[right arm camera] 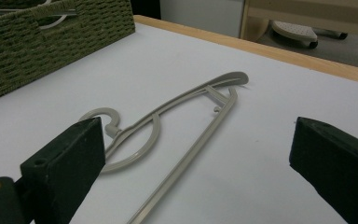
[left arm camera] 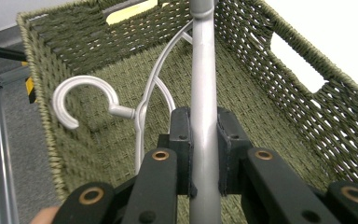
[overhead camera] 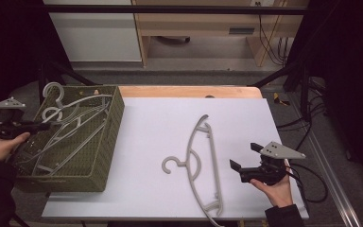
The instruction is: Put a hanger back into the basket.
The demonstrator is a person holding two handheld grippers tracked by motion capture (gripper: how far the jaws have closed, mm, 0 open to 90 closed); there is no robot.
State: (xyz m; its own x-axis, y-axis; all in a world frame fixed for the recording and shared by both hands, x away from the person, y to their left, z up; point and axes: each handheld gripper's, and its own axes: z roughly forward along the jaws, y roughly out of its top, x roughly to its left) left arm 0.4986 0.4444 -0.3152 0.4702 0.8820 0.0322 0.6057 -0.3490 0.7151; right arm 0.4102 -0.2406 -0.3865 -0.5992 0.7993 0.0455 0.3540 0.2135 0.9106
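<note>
Surface: white desk point(overhead camera: 160, 118) with a wooden far edge, dark room around it.
Basket: green woven basket point(overhead camera: 108, 142) at the desk's left edge, grey hangers inside.
Left gripper point(left arm camera: 204, 140): clenched on the bar of a grey hanger point(left arm camera: 203, 70) over the basket.
Right gripper point(right arm camera: 196, 154): released, jaws wide apart, near the desk's right front corner.
Beige hanger point(overhead camera: 203, 161): flat on the desk, just left of the right gripper.

A white tabletop point(overhead camera: 160, 118) has a wooden strip point(overhead camera: 189, 91) showing along its far edge. Behind it stand a white cabinet point(overhead camera: 94, 38) and a wooden desk point(overhead camera: 208, 23), with cables point(overhead camera: 269, 42) hanging at the desk's right side. A black bar point(overhead camera: 170, 9) crosses overhead. More cables point(overhead camera: 312, 127) lie on the grey floor to the right, near a yellow-black marker point(overhead camera: 280, 98). A white wheeled base point(right arm camera: 294, 30) sits under the desk.
</note>
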